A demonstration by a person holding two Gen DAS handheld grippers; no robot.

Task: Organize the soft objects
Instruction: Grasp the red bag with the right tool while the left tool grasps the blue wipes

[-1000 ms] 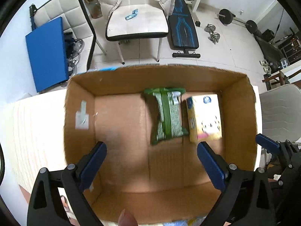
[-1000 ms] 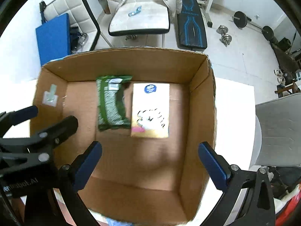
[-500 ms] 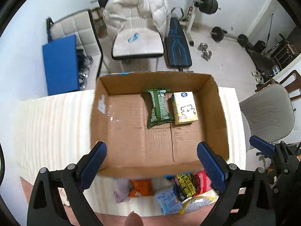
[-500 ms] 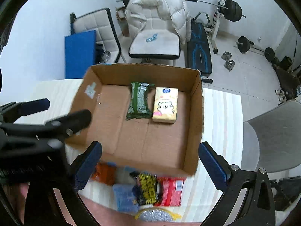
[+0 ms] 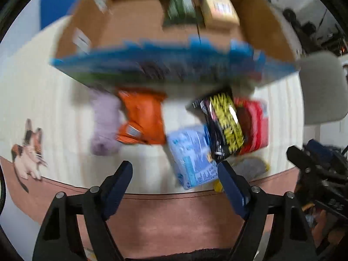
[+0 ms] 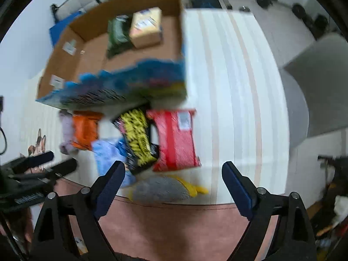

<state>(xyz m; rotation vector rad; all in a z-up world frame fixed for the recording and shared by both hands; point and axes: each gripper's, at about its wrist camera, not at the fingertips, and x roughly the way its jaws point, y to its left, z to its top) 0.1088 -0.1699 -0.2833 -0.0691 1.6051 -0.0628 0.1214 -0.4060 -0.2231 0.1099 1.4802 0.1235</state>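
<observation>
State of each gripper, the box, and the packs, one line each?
Left gripper: open, empty.
Right gripper: open, empty.
Cardboard box: open-topped, holding two items.
Green pack: in box.
Yellow tissue pack: in box.
Red pack: on table, outside box.

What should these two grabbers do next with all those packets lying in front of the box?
Probably lower the right gripper onto the red packet and close on it. Both grippers are open and empty; the left gripper hangs over the light blue packet. The cardboard box holds only two items, and the red packet lies flat at the pile's right edge, uncovered.
</observation>
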